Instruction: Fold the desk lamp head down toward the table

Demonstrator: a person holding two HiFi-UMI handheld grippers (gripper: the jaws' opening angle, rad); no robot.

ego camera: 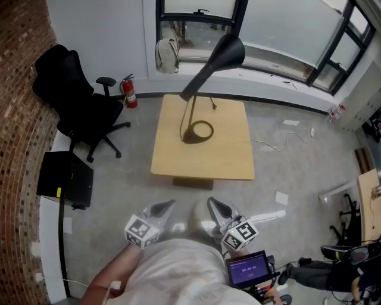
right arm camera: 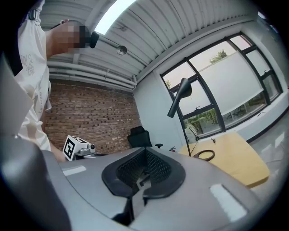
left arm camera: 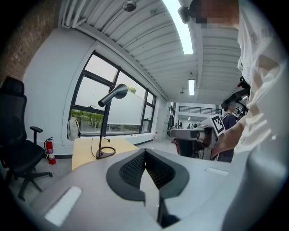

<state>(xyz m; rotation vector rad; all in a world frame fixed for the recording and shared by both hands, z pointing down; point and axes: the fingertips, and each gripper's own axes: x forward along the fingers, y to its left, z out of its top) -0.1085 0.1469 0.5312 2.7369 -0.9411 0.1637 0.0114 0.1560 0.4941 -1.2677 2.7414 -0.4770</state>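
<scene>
The desk lamp (ego camera: 205,74) stands mid-surface (ego camera: 226,155), stem upright, long head slanting up toward the window (ego camera: 202,12), shade mouth hard to make out, while left gripper (ego camera: 162,208) and right gripper (ego camera: 219,207), well apart from it, are closed and empty.

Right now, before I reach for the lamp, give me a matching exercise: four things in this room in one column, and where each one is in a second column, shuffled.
Things
1. desk lamp
2. fire extinguisher
3. office chair
4. pale bag

Places
A. beside the brick wall
B. up at the window sill
C. on the wooden table
D. on the floor at the foot of the white wall

Pairs: 1-C, 2-D, 3-A, 4-B.
</scene>
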